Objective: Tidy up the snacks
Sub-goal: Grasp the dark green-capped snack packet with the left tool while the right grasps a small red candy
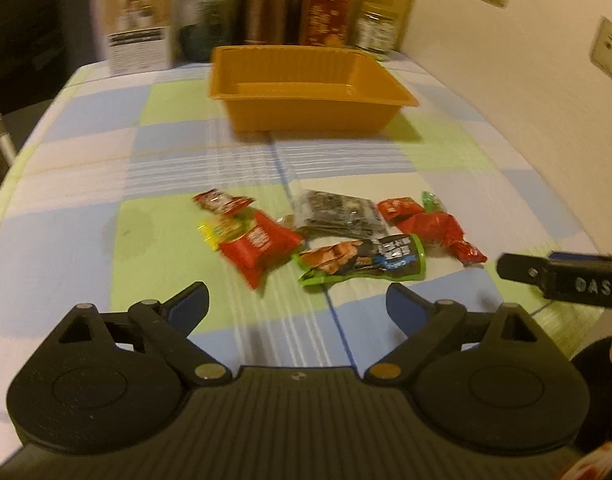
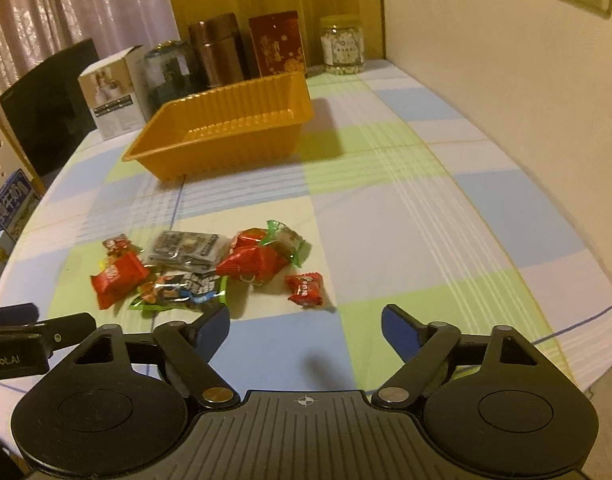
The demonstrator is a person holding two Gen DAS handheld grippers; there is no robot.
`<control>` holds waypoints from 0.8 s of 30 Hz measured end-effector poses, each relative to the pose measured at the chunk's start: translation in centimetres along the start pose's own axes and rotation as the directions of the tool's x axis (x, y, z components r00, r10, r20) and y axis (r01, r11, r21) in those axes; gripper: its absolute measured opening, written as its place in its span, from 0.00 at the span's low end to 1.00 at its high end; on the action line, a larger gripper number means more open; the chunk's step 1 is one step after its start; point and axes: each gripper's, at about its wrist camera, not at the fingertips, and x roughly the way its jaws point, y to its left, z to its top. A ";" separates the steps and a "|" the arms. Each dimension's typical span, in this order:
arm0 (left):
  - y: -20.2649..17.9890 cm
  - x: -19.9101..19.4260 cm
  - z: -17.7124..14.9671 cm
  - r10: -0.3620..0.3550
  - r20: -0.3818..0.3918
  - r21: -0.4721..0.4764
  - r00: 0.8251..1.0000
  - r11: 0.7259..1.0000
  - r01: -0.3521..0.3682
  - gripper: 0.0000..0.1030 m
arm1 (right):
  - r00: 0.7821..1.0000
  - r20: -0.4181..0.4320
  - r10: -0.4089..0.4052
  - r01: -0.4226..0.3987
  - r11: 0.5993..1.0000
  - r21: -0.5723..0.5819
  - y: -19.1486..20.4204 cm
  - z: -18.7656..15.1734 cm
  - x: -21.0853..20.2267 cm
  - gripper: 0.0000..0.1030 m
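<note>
Snack pile ahead of both claws, tray beyond.
Left gripper & right gripper: jaws spread, nothing btwn. Just ahead on checked tablecloth: snack packets, loose cluster; one small red packet apart, nearest right claw. Farther: orange tray, no snacks in it. Behind tray: tins & jars.

An orange ribbed tray sits on the bench's blue, green and white checked cloth, by red wrappers and a green-edged packet.
</note>
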 end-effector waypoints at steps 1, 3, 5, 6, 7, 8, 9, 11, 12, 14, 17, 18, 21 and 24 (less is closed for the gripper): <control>-0.1 0.5 0.2 -0.021 0.002 0.028 1.000 0.999 0.021 0.88 | 1.000 -0.005 -0.001 0.001 1.000 0.004 -0.1 0.1 0.4 0.75; -0.6 1.2 0.5 -0.062 0.001 0.088 0.998 0.994 0.062 0.86 | 1.000 -0.013 -0.002 0.002 1.000 0.014 -0.4 0.2 1.3 0.71; -1.2 2.0 0.9 -0.090 -0.003 0.167 0.996 0.982 0.090 0.83 | 1.000 -0.022 -0.002 0.002 1.000 0.019 -0.6 0.3 2.2 0.68; -1.6 2.3 1.1 -0.107 -0.006 0.207 0.994 0.973 0.106 0.82 | 1.000 -0.026 0.000 0.000 1.000 0.021 -0.7 0.3 2.5 0.66; -1.9 2.7 1.2 -0.122 -0.012 0.245 0.993 0.962 0.121 0.81 | 1.000 -0.031 0.002 -0.002 1.000 0.022 -0.8 0.3 2.9 0.63; -2.2 3.1 1.4 -0.133 -0.018 0.273 0.991 0.953 0.133 0.80 | 0.999 -0.035 0.002 -0.001 1.000 0.024 -0.9 0.4 3.4 0.62; -2.4 3.6 1.5 -0.144 -0.027 0.300 0.989 0.943 0.145 0.78 | 0.999 -0.038 0.001 0.000 1.000 0.025 -0.9 0.4 3.7 0.60; -2.9 4.4 1.8 -0.166 -0.040 0.351 0.985 0.921 0.170 0.76 | 0.999 -0.044 0.004 -0.003 1.000 0.030 -1.1 0.5 4.5 0.58; -2.9 4.7 1.8 -0.172 -0.049 0.369 0.984 0.912 0.178 0.76 | 0.999 -0.045 0.005 -0.004 1.000 0.031 -1.1 0.6 4.7 0.56; -3.3 5.4 1.9 -0.188 -0.066 0.415 0.980 0.888 0.199 0.75 | 0.999 -0.049 0.010 -0.009 0.999 0.032 -1.1 0.8 5.3 0.53; -3.5 6.4 2.0 -0.195 -0.093 0.455 0.976 0.864 0.216 0.72 | 0.998 -0.057 0.022 -0.020 0.999 0.038 -1.2 1.0 6.0 0.49; -3.5 6.8 2.1 -0.198 -0.102 0.461 0.975 0.859 0.223 0.69 | 0.998 -0.061 0.024 -0.021 0.999 0.039 -1.3 1.0 6.2 0.46; -3.5 7.4 2.1 -0.212 -0.119 0.468 0.970 0.850 0.243 0.64 | 0.998 -0.063 0.028 -0.026 0.999 0.037 -1.2 1.2 6.7 0.41; -3.7 7.8 2.3 -0.234 -0.126 0.483 0.964 0.834 0.265 0.63 | 0.998 -0.061 0.022 -0.020 1.000 0.023 -1.0 1.1 6.9 0.35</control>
